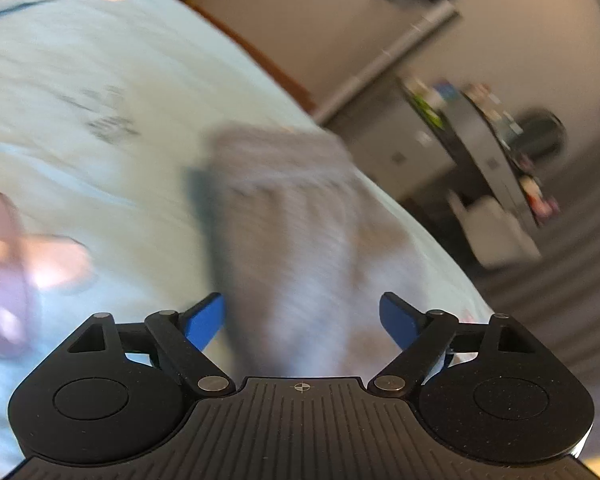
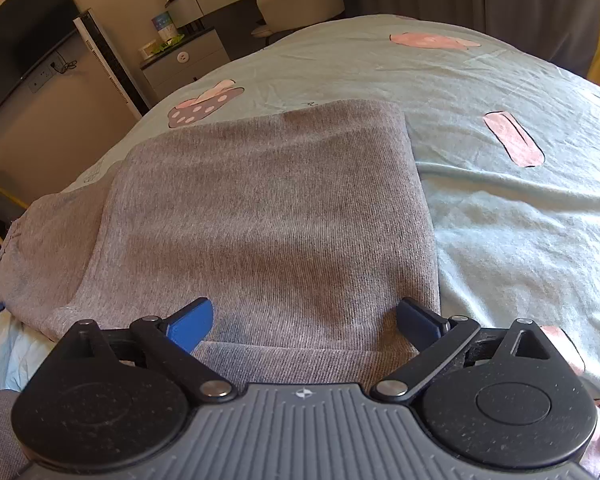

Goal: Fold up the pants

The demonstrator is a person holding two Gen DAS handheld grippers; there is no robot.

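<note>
My right gripper (image 2: 302,322) hangs wide and empty over the near hem of the grey pants (image 2: 260,208) folded on the bed (image 2: 500,216); my left gripper (image 1: 302,320), likewise wide, should square edges before pressing.

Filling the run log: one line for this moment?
pants: folded on bed | left tongs: open | right tongs: open, empty

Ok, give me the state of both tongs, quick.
Left tongs: open, holding nothing, above the grey pants.
Right tongs: open, holding nothing, over the folded pants.
</note>
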